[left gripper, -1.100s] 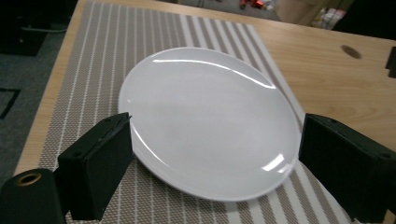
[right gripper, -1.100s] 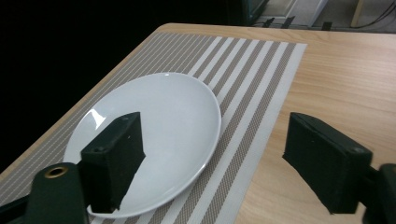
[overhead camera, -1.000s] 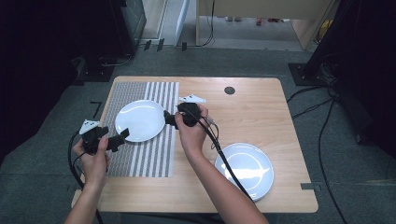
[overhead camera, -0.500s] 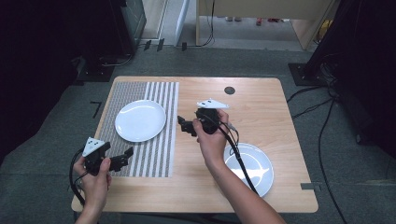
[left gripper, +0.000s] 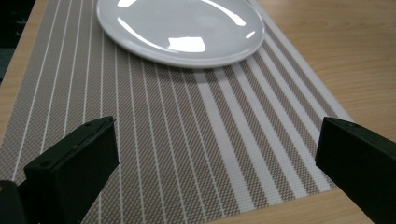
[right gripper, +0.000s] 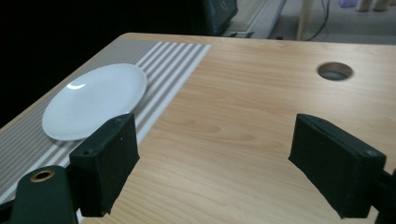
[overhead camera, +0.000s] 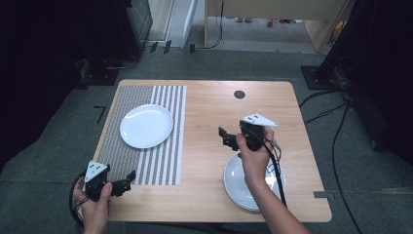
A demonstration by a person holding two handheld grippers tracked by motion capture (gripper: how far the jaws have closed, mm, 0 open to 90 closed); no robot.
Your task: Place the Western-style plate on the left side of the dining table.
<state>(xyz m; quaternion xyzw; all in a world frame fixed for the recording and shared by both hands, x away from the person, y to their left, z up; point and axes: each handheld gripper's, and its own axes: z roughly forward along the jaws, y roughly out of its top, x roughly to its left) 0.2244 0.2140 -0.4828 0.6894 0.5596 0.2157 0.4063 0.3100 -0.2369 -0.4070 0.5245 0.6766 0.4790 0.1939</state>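
- High view: a white plate (overhead camera: 146, 125) rests on the striped placemat (overhead camera: 146, 161) at the wooden table's (overhead camera: 209, 117) ten o'clock. A stack of white plates (overhead camera: 238, 187) sits at five o'clock. The left gripper (overhead camera: 127, 178), jaws parted and empty, hovers at the mat's near edge; the right gripper (overhead camera: 225, 137), released, hangs just beyond the stack.
- Left gripper view: jaws wide apart over the placemat (left gripper: 187, 149); the plate (left gripper: 182, 28) lies at twelve o'clock.
- Right gripper view: jaws spread over bare wood (right gripper: 224, 121); the plate (right gripper: 93, 100) at ten o'clock, a cable hole (right gripper: 334, 71) at one o'clock.
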